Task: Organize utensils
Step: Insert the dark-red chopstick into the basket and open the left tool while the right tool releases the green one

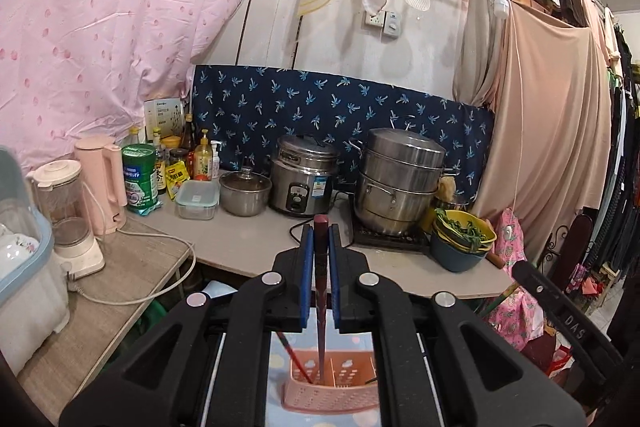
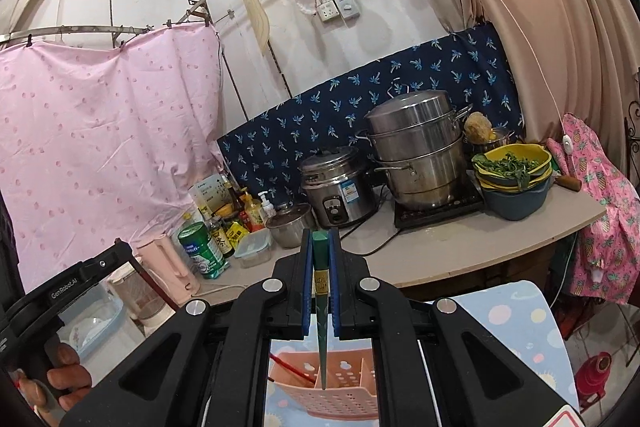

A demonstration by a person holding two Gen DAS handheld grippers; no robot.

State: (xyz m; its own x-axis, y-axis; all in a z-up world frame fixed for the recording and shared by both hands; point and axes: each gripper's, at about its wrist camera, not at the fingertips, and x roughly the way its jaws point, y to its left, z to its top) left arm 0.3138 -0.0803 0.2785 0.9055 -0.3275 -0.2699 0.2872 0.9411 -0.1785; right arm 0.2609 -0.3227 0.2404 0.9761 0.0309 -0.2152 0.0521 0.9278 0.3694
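My left gripper (image 1: pixel 321 229) is shut on a dark red chopstick (image 1: pixel 321 267) that hangs point down, its tip over a pink perforated utensil holder (image 1: pixel 332 393) below. A second red chopstick (image 1: pixel 294 359) leans inside that holder. My right gripper (image 2: pixel 320 233) is shut on a green chopstick (image 2: pixel 321 291) with a gold band, tip down over the same pink utensil holder (image 2: pixel 340 387), where a red chopstick (image 2: pixel 292 369) rests. The left gripper's body (image 2: pixel 72 283) shows at the lower left of the right wrist view, held by a hand (image 2: pixel 66 375).
Behind stands a counter (image 1: pixel 248 247) with a rice cooker (image 1: pixel 302 181), a stacked steel steamer (image 1: pixel 400 179) on a hob, bowls of greens (image 1: pixel 464 237), bottles, a pink kettle (image 1: pixel 102 183) and a blender (image 1: pixel 70 215). The holder sits on a dotted blue cloth (image 2: pixel 516 331).
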